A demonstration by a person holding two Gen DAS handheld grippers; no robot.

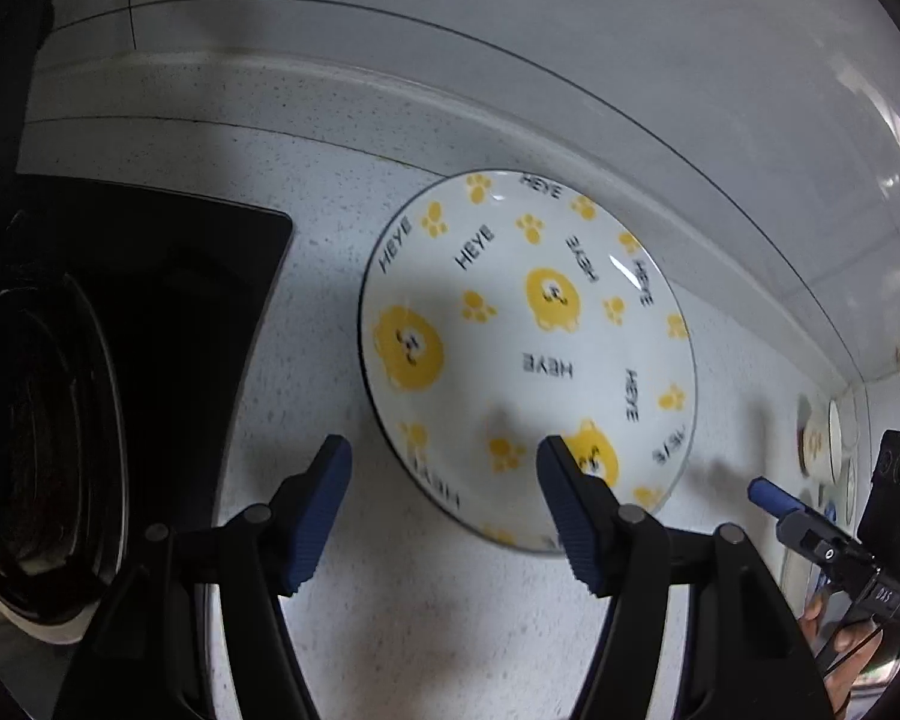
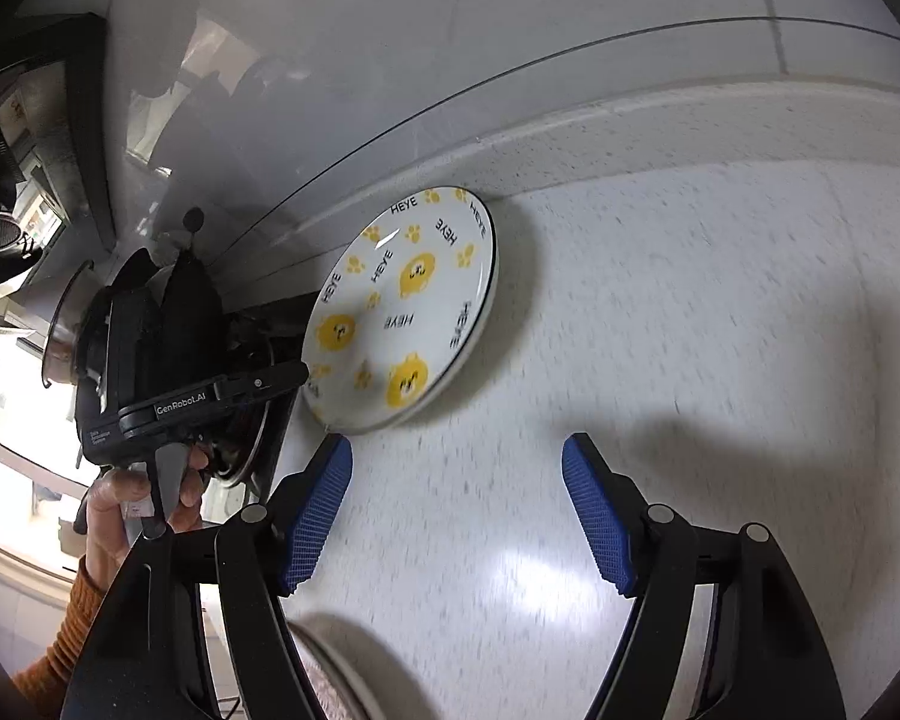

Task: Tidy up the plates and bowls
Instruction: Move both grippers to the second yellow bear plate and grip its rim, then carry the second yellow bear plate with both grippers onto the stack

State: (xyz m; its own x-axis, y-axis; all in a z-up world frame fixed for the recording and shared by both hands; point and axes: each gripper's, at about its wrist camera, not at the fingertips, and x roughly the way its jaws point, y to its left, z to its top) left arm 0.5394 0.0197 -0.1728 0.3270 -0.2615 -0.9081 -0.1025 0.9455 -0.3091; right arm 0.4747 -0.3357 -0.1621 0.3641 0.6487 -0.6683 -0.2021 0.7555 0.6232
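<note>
**A:** Left wrist view first — what is under the left gripper (image 1: 444,468)?

**B:** A white plate (image 1: 528,354) printed with yellow bears, paw prints and the word HEYE. It lies flat on the speckled white countertop (image 1: 318,228), close to the back edge where the raised lip meets the glossy wall (image 1: 630,48). The left gripper's blue pads are spread wide and hold nothing; the right-hand pad (image 1: 570,504) overlaps the plate's near rim in the picture, though I cannot tell whether it touches.

**A:** And to the plate's left?

**B:** A black cooktop (image 1: 168,312) set into the counter, with a dark pan (image 1: 48,450) on it at the frame's left edge.

**A:** The right gripper?

**B:** In the left wrist view only one blue fingertip shows, near the right edge. From its own camera the right gripper (image 2: 456,468) is also spread apart and empty, hanging over bare counter (image 2: 690,312) — the plate (image 2: 402,312) sits beyond its left pad (image 2: 318,510), near the back lip. The person's left hand (image 2: 132,504), in an orange sleeve, grips the other tool's handle at the left. A pale curved rim (image 2: 354,660) shows at the bottom edge; too blurred to say what it is.
</note>
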